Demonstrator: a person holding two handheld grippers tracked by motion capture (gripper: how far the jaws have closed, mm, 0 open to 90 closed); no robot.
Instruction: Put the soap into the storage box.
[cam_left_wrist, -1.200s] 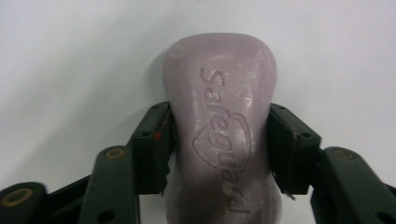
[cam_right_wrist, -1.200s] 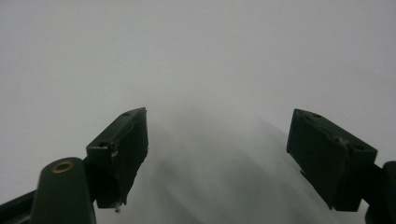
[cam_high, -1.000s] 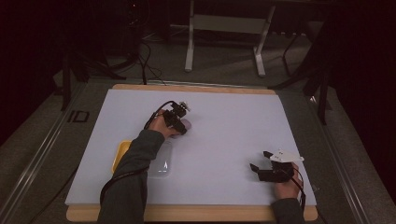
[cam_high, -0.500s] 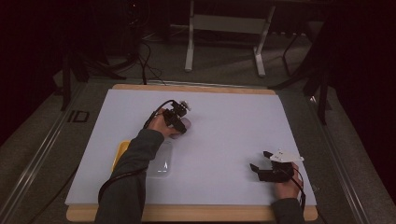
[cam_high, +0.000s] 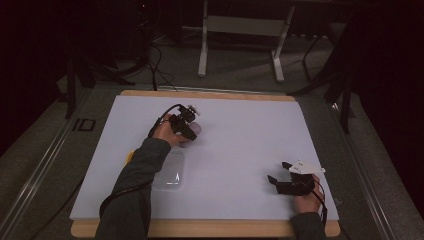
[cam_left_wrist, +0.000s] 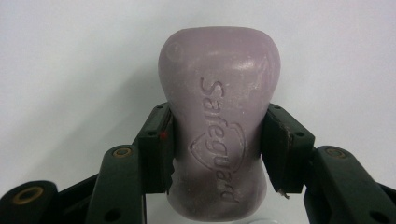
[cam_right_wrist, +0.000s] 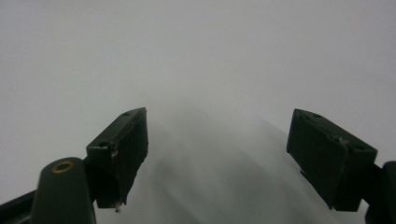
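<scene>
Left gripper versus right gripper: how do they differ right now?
The left gripper is shut on the purple Safeguard soap bar, its fingers pressing the bar's narrow waist; the right gripper is open with nothing between its fingers. In the high view the left gripper is out at mid-table, while the right gripper sits near the front right edge. Both are over the white table sheet.

dark grey sleeves (cam_high: 131, 195); black tools (cam_high: 184, 126), brass rivets
</scene>
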